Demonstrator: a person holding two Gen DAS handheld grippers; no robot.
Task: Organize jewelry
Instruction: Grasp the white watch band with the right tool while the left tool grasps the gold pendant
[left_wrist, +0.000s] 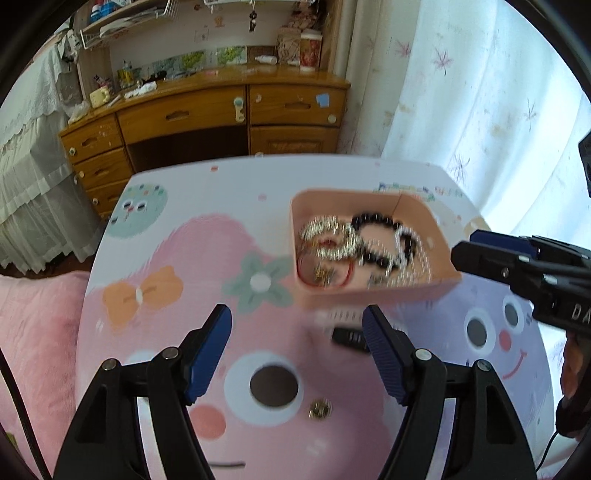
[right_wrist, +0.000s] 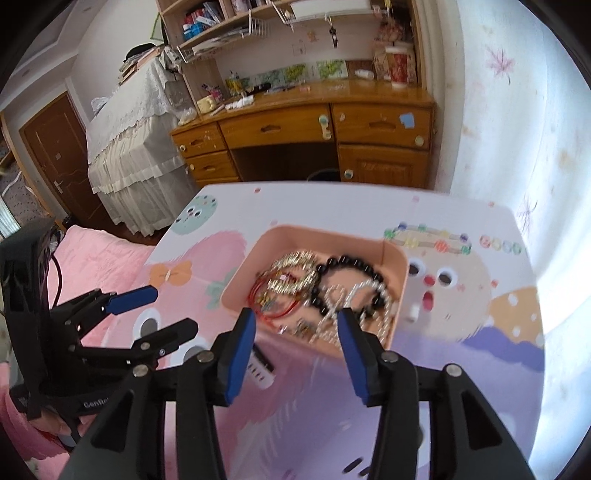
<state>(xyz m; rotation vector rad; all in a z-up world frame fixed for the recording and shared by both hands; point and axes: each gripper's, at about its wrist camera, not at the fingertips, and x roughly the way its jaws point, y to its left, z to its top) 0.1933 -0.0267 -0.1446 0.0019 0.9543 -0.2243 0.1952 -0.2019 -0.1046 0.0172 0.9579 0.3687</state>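
A pink tray sits on the cartoon-printed table and holds a black bead bracelet, sparkly silver bracelets, a pearl strand and red rings. A small gold piece lies on the table near me. My left gripper is open and empty, just in front of the tray; it also shows at the left in the right wrist view. My right gripper is open and empty over the tray's near edge.
A dark and white hair clip lies on the table below the tray. A wooden desk stands behind the table, a pink bedcover to the left, a white curtain to the right.
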